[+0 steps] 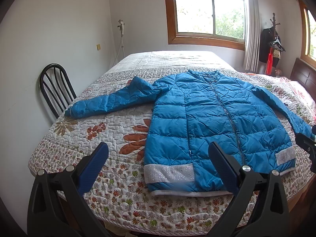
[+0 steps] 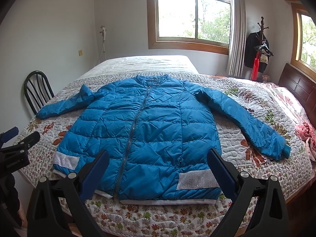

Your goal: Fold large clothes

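Note:
A blue quilted puffer jacket [image 1: 213, 118] [image 2: 150, 130] lies flat and zipped on the floral quilt, collar toward the window, hem toward me, both sleeves spread out. Its left sleeve [image 1: 114, 100] angles toward the chair; its right sleeve [image 2: 244, 118] runs out over the quilt. My left gripper [image 1: 158, 154] hovers open above the hem's left corner, holding nothing. My right gripper [image 2: 158, 160] hovers open above the hem near the zipper, also holding nothing. Each gripper shows at the edge of the other's view: the right one [image 1: 308, 148], the left one [image 2: 17, 144].
The bed [image 1: 94, 158] fills the room's middle under the floral quilt. A black metal chair [image 1: 55, 90] stands against the left wall. A wooden headboard [image 2: 298, 86] is at the right, and a coat rack [image 2: 260, 45] with dark clothes stands by the window.

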Available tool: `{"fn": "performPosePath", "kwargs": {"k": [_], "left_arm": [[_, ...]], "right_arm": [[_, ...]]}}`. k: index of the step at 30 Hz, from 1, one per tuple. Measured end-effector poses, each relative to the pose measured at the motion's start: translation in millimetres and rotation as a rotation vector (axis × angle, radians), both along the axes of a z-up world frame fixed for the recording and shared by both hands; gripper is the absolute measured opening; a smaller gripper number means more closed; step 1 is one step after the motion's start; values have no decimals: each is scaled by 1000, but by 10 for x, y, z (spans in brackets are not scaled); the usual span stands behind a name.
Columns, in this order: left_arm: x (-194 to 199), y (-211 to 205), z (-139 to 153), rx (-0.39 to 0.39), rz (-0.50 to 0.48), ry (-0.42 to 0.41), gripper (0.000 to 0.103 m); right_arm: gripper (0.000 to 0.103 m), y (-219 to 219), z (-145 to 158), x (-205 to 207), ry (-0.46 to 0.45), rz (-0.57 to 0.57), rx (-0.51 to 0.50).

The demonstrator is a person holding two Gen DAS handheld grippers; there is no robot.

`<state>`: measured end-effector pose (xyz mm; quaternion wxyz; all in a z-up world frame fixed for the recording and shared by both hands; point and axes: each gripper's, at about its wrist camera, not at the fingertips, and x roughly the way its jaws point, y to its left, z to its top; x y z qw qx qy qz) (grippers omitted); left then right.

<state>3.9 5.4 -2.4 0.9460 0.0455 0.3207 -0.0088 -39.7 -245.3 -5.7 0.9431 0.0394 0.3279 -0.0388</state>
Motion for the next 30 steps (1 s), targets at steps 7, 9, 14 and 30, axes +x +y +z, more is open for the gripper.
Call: {"fn": "performPosePath", "kwargs": {"k": [7,9,14,30], "left_arm": [[0,-1,-1,1,0,0,100],[0,-2,-1,1,0,0,100],[2,0,-2,2,0,0,100],[12,24,-5,4,0,1,100]], "right_arm": [[99,-3,-4,-2,-1,0,-1],[99,-3,-4,-3,-1,1,-1],[99,-3,-5,-2,-1,1,-2],[99,-1,-10,25,-1,5,-3]]}}
